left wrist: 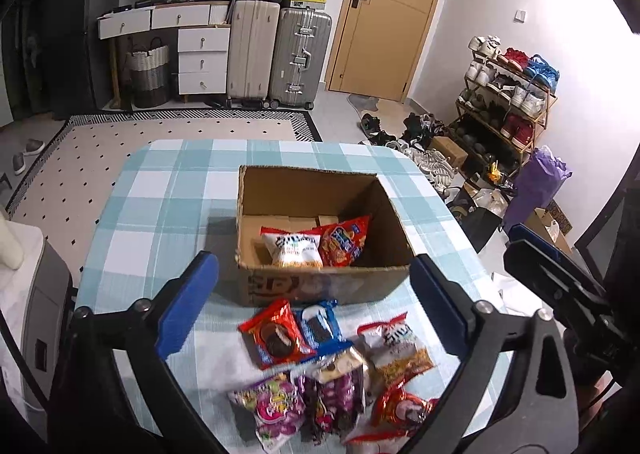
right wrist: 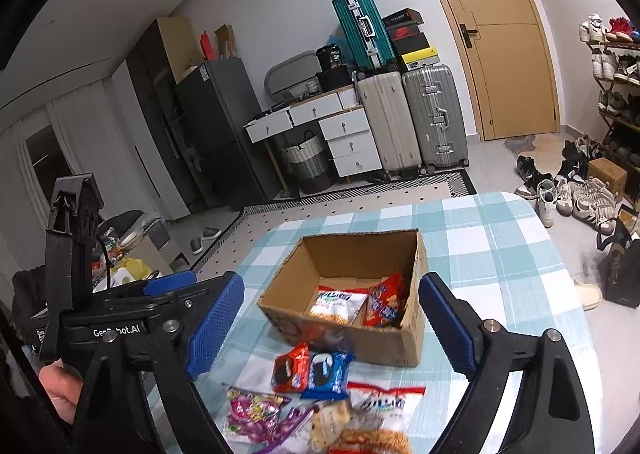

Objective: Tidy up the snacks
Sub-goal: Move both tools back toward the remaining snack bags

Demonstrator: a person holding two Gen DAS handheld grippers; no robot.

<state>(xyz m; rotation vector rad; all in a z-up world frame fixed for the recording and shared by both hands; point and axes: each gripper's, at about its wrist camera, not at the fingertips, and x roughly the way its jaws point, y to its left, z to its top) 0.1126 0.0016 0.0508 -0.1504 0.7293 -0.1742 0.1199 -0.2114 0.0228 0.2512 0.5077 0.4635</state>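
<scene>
An open cardboard box [left wrist: 320,286] stands on the checked tablecloth [left wrist: 160,206]; it also shows in the right wrist view [right wrist: 384,342]. Inside lie a white snack bag [left wrist: 294,250] and a red snack bag [left wrist: 344,242]. In front of the box lies a pile of loose packets: a red cookie pack [left wrist: 274,334], a blue cookie pack [left wrist: 320,324], a white bag [left wrist: 396,346], purple candy bags [left wrist: 272,406]. My left gripper [left wrist: 316,302] is open and empty above the pile. My right gripper [right wrist: 332,330] is open and empty, hovering near the box's front.
The table edge [left wrist: 460,214] falls off to the right toward a shoe rack [left wrist: 508,102] and bags on the floor. Suitcases [left wrist: 280,54] and a drawer unit [left wrist: 200,58] stand at the far wall. The right gripper's body [left wrist: 560,282] shows at the left view's right side.
</scene>
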